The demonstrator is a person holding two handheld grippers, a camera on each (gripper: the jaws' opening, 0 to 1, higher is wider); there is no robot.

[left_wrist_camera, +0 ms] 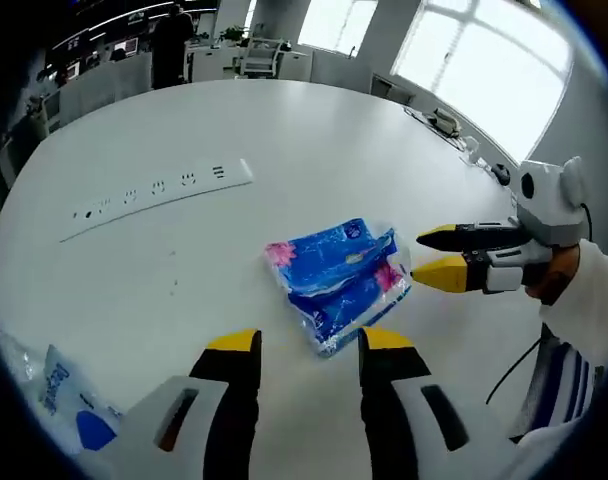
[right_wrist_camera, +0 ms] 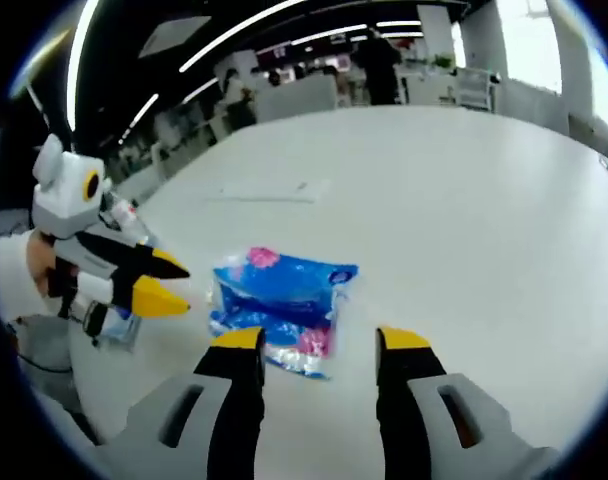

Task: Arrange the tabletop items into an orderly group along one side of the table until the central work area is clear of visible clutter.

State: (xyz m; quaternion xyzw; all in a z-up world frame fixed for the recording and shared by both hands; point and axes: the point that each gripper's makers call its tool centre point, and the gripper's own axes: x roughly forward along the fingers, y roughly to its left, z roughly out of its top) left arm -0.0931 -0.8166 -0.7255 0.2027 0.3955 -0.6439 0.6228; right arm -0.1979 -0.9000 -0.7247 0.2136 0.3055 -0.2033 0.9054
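A blue and pink plastic tissue pack (left_wrist_camera: 336, 280) lies flat on the white round table (left_wrist_camera: 284, 130). My left gripper (left_wrist_camera: 309, 345) is open, and the pack's near corner sits just between its yellow tips. In from the right comes my right gripper (left_wrist_camera: 436, 255), open, with its tips close to the pack's right end. In the right gripper view the same pack (right_wrist_camera: 279, 300) lies just ahead of my open right gripper (right_wrist_camera: 321, 342), its near edge between the tips. The left gripper (right_wrist_camera: 164, 282) points at the pack's left side there.
A long white power strip (left_wrist_camera: 159, 195) lies farther back on the table (right_wrist_camera: 464, 200). A clear packet with blue print (left_wrist_camera: 69, 395) rests near the table edge, beside the left gripper. A person's white sleeve (left_wrist_camera: 589, 300) holds the right gripper. Desks and a standing person (right_wrist_camera: 379, 65) are beyond.
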